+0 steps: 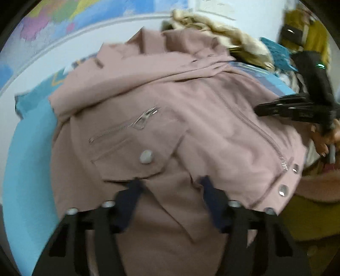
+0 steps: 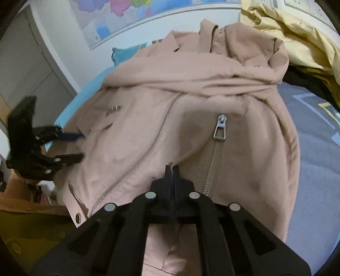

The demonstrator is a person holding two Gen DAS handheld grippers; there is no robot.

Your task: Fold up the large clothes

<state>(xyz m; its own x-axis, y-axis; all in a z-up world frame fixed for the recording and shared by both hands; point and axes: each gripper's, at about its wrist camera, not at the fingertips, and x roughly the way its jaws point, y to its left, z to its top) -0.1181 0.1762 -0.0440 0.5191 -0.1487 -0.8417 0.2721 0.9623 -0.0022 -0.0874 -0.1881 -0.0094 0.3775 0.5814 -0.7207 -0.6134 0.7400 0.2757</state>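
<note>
Pink jacket (image 1: 170, 118): one item, dusty-pink, lying spread and partly rumpled across a blue bed cover (image 1: 29, 148), its collar end toward the wall; a sleeve is folded across the upper chest. Fittings: diagonal front zipper (image 1: 250, 123), slanted chest pocket zipper (image 1: 125, 125), large metal zipper pull (image 2: 221, 127) in the right wrist view, pale round snap (image 1: 146, 156) on a pocket flap, metal snaps along the hem. Left gripper (image 1: 170, 182): fingers set wide apart over the jacket's lower front near the pocket flap; whether the tips touch the cloth cannot be told. Right gripper (image 2: 172, 169): fingers drawn together, pinching a thin fold of the jacket fabric beside the front zipper. Each gripper shows in the other's view, at opposite sides of the jacket. Surroundings: cream fur-trimmed garment (image 1: 223, 31) behind the collar, yellow garment (image 2: 297, 31) at upper right, coloured wall map (image 2: 131, 12) above the bed, mustard fabric (image 1: 314, 216) at the near edge.
</note>
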